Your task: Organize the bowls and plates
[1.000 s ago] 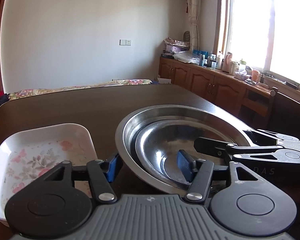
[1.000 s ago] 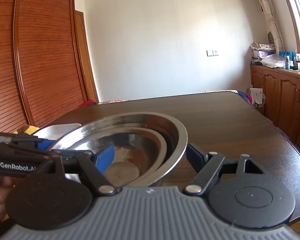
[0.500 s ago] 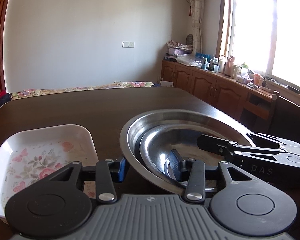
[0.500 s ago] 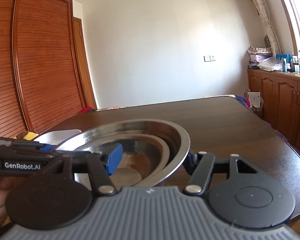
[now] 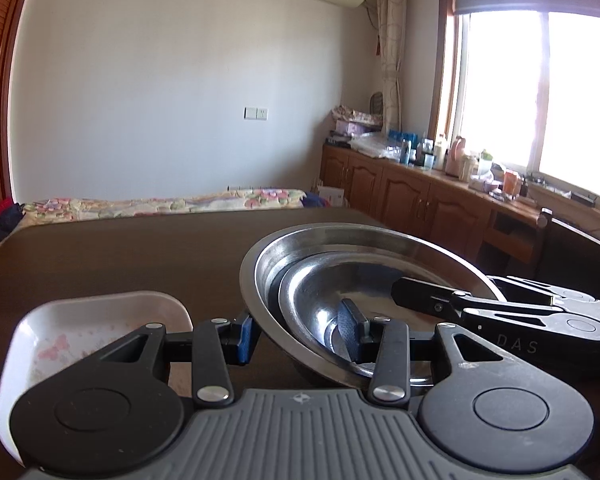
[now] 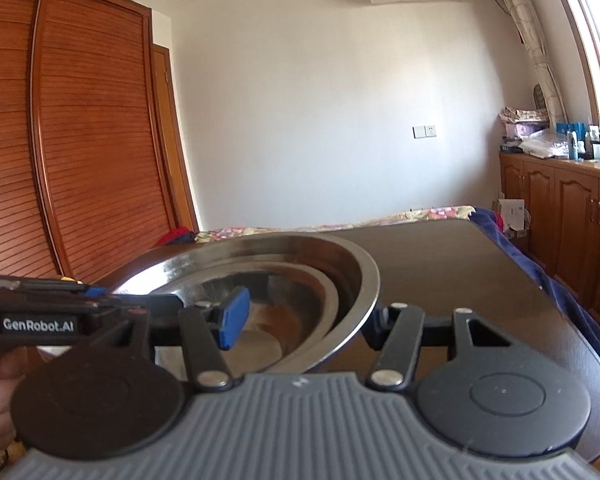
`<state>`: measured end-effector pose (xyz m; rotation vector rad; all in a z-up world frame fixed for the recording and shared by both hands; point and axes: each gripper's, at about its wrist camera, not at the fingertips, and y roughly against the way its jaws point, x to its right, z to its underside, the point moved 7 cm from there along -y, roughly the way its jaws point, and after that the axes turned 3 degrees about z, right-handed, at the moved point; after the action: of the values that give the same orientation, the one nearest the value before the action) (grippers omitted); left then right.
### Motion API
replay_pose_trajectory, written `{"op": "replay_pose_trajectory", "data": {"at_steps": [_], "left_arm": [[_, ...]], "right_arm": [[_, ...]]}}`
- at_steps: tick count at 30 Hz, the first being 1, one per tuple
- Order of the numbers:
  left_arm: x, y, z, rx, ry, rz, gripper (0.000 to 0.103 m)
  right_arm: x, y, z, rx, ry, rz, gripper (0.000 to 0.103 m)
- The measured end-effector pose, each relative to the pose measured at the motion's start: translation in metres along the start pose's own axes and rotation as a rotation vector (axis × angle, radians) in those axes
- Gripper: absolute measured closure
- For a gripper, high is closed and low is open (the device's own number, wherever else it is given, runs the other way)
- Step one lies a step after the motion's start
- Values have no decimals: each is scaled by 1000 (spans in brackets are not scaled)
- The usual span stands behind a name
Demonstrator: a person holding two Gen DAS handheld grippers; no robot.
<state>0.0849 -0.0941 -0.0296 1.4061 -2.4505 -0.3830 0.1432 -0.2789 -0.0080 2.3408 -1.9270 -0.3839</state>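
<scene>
The left gripper clamps the near rim of the large steel bowl, a smaller steel bowl nested inside; a floral white tray sits at nine o'clock.

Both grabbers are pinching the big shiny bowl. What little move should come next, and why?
Probably a small, level lift with both together. The left gripper and right gripper each straddle a side of the big steel bowl's rim, with a smaller steel bowl nested inside. Tilting could let that one slide.
</scene>
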Motion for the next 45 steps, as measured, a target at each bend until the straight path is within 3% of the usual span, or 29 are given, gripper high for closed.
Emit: {"op": "replay_pose_trajectory", "data": {"at_steps": [16, 31, 45], "left_arm": [[-36, 40, -23, 67, 40, -90, 59], [-100, 79, -6, 68, 76, -216, 59], [-128, 73, 14, 40, 118, -233, 59]], "right_arm": [[-44, -13, -20, 25, 63, -110, 44], [-109, -37, -7, -38, 106, -235, 44], [-128, -54, 14, -110, 123, -251, 44]]}}
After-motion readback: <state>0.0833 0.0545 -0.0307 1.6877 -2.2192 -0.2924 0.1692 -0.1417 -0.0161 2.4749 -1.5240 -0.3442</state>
